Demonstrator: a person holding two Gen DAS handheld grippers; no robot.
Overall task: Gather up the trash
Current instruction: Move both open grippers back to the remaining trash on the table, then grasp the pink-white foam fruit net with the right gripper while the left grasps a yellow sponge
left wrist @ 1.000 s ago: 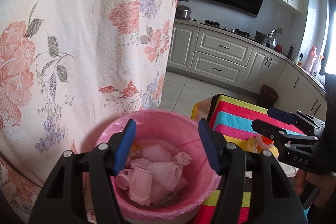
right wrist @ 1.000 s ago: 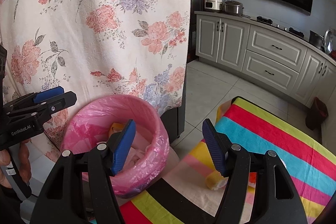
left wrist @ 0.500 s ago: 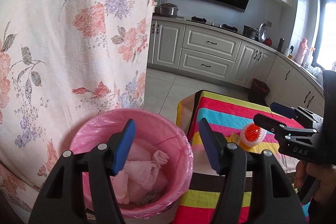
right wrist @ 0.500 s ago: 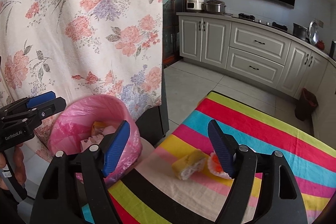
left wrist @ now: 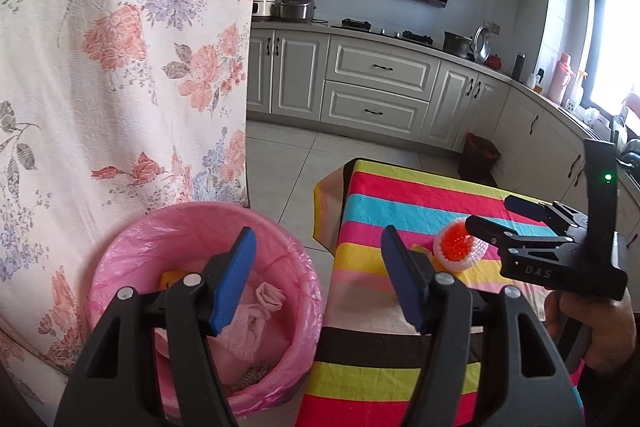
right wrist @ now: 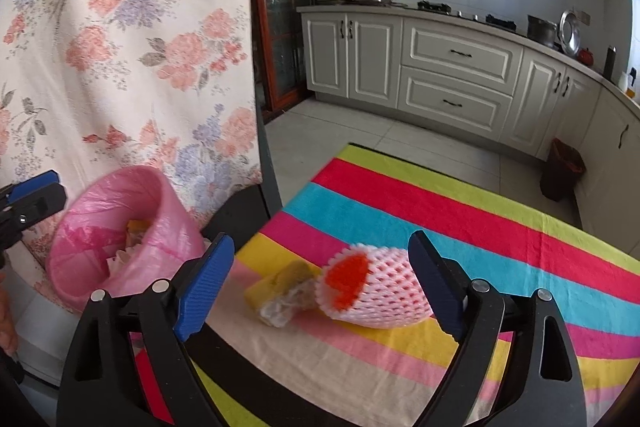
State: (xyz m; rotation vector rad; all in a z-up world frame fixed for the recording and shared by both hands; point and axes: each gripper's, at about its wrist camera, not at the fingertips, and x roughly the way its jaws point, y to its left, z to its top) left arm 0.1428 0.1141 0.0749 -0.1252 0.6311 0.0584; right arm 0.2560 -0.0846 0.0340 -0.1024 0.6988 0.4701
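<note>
A pink-lined trash bin (left wrist: 120, 259) holds crumpled pink and white trash; it also shows in the right wrist view (right wrist: 80, 239). My left gripper (left wrist: 318, 281) is open and empty above the bin's right rim. On the striped tablecloth (right wrist: 460, 211) lie a pink foam fruit net with orange inside (right wrist: 376, 287) and a yellow wrapper scrap (right wrist: 280, 287). My right gripper (right wrist: 320, 291) is open and empty, its jaws on either side of both pieces, above them. The net (left wrist: 460, 247) shows beside the right gripper (left wrist: 516, 215) in the left wrist view.
A floral curtain (left wrist: 120, 67) hangs left, behind the bin. Grey kitchen cabinets (right wrist: 452, 75) run along the back wall with pots on the counter. A small dark waste bin (right wrist: 562, 169) stands on the tiled floor by the cabinets.
Both grippers moved right, away from the bin. The right gripper came over the tablecloth, and the foam net and yellow scrap now sit between its open jaws.
</note>
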